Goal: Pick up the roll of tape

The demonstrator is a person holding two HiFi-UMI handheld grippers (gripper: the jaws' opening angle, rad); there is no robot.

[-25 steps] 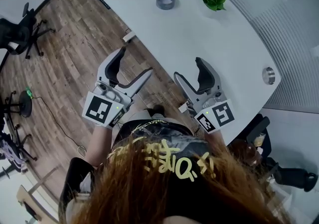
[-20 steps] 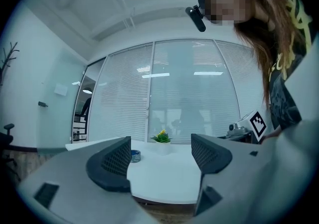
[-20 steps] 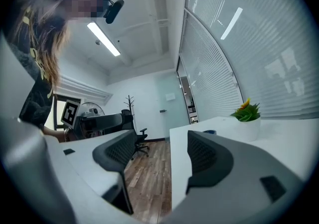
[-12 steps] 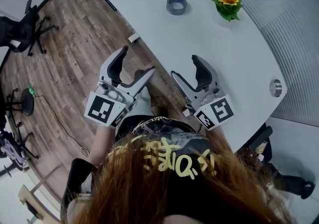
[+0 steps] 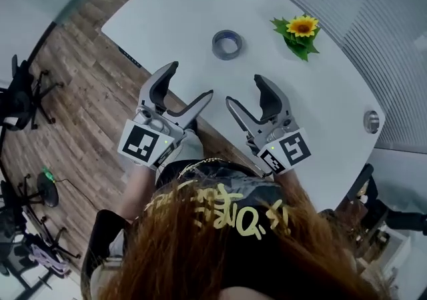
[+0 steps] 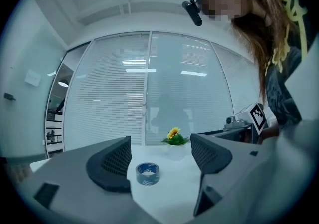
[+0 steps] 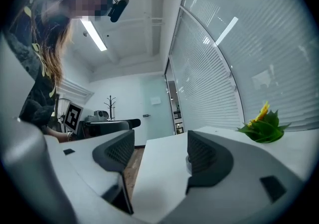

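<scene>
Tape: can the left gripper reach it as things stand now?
Probably yes. The left gripper is open and aimed at the tape, with only bare table between them.

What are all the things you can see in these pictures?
roll of tape: one, grey with blue inside, lying flat on the table, ahead of both grippers
sunflower: one, yellow with green leaves, on the table, right of the tape
table: one, white
round cap: one, silvery, set in the table's right end
office chair: one, black, on the wooden floor, left
left gripper: grey and black, open, empty
right gripper: same colours, open, empty
</scene>
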